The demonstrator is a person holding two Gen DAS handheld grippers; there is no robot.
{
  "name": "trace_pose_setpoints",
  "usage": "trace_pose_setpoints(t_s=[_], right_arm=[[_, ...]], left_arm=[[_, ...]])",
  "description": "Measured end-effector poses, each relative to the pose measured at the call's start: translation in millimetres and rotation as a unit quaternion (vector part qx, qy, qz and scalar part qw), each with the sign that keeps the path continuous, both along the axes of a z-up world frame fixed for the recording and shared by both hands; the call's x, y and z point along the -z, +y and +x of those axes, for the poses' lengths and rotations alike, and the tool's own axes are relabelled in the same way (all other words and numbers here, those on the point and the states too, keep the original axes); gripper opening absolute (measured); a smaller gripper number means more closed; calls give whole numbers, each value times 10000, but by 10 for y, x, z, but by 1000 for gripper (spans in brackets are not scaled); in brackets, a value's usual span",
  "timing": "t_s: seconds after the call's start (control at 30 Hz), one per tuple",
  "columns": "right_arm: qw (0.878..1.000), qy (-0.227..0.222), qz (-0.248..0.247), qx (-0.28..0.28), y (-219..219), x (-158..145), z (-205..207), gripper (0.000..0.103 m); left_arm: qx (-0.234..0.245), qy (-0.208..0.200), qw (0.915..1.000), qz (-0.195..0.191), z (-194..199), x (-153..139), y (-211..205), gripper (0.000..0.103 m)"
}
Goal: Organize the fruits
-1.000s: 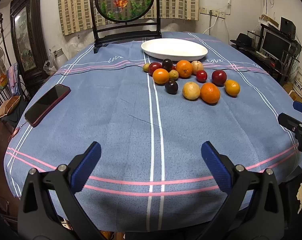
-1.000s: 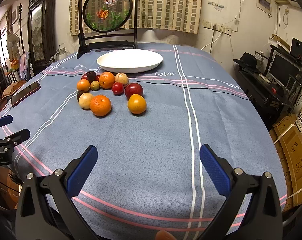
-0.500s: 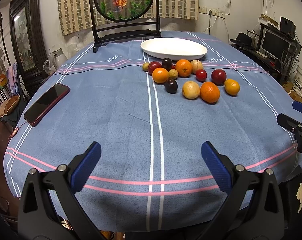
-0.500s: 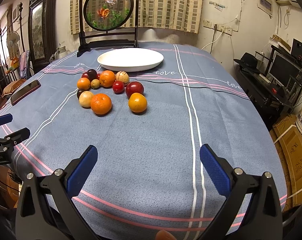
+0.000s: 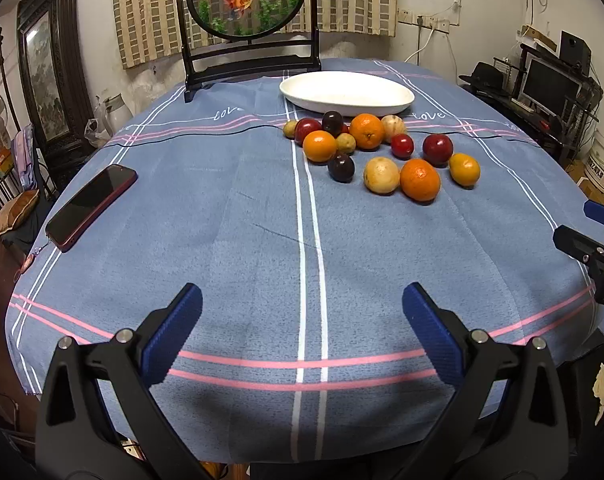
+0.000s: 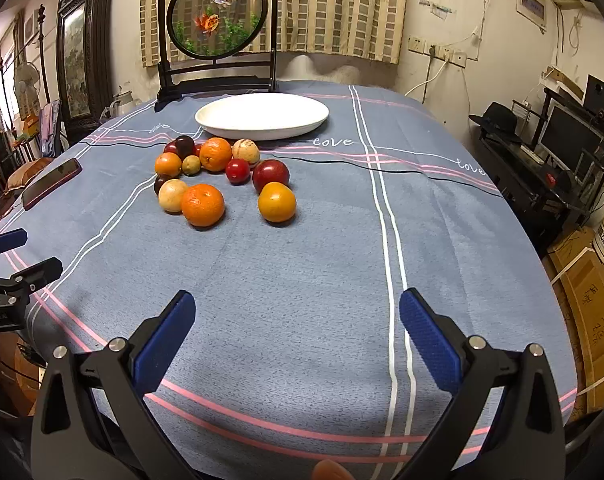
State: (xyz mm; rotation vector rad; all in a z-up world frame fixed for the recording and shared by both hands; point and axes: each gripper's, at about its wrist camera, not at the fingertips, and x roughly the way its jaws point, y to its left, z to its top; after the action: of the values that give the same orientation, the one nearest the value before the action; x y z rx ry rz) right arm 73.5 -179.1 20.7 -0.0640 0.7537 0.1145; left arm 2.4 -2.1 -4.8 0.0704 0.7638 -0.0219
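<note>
Fruits point(image 5: 381, 150): round, smooth-skinned oranges, plums and pale ones clustered loose on the surface, just before the plate.
Plate point(image 5: 347, 94): white, shallow, oval, bare (likely the destination).
Left gripper point(image 5: 302, 316): fingers spread wide, holding nothing.
Right gripper point(image 6: 296, 320): likewise agape, well short of the fruit.
Cloth point(image 6: 302, 260): woven blue, striped.

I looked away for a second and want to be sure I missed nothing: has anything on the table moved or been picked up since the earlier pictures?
Nothing has been gripped or moved. The left gripper and right gripper stay open and empty, edging slightly toward the fruits. The fruits still lie on the cloth before the empty white plate; the phone is unmoved.
</note>
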Motion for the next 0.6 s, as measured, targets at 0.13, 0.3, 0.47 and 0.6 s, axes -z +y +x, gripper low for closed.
trace_pose_setpoints(t_s=[0.13, 0.3, 0.47, 0.6], right_arm=[[10000, 7, 38, -30, 4, 7, 4, 102], [9996, -34, 161, -211, 37, 21, 12, 102], [9933, -262, 1018, -482, -34, 15, 60, 102], [9940, -187, 789, -734, 46, 23, 207, 102]], left_arm=[[-3, 29, 10000, -17, 3, 12, 2, 101], [8, 187, 9998, 53, 42, 45, 20, 101], [33, 131, 9998, -176, 88, 89, 82, 101], [56, 331, 9984, -448, 213, 171, 178, 101]])
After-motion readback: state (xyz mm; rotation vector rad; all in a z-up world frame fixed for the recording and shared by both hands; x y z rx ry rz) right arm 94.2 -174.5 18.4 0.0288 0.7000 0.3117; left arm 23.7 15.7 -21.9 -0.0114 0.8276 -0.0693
